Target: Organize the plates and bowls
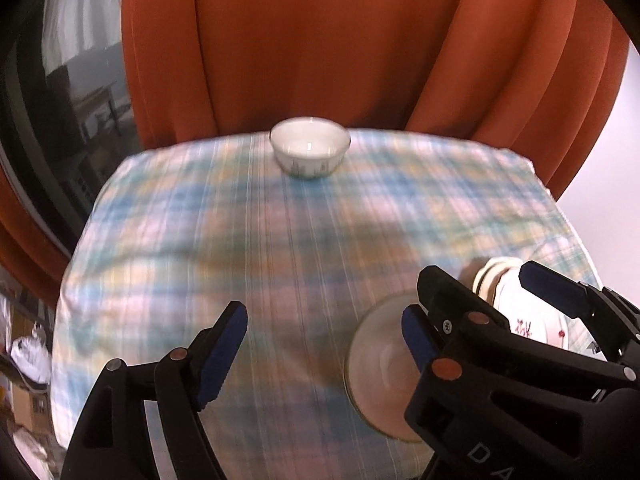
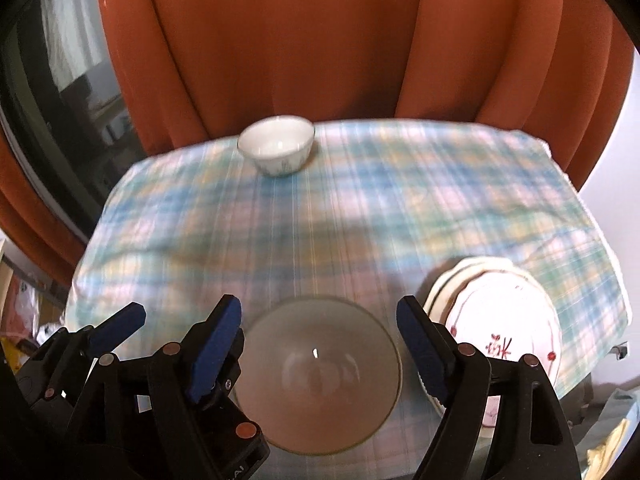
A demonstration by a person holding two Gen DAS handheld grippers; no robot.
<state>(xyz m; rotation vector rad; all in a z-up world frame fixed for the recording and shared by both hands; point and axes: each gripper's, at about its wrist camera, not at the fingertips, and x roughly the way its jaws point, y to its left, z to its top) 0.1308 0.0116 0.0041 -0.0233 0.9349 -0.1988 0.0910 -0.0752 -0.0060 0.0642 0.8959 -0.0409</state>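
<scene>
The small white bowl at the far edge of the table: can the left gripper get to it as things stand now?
Probably yes. The left gripper is open and holds nothing, and only bare checked tablecloth lies between it and the small white bowl. The glass bowl sits off to its right, not in the path.

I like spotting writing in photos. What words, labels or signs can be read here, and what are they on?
"DA": pale letters on the black body of the right tongs, cut off by the frame edge.
"AI": letters on the body of the left tongs, the start hidden.
Red brush character on the top plate: too blurred to read.
Markings on the small white bowl: decoration, not legible text.
</scene>
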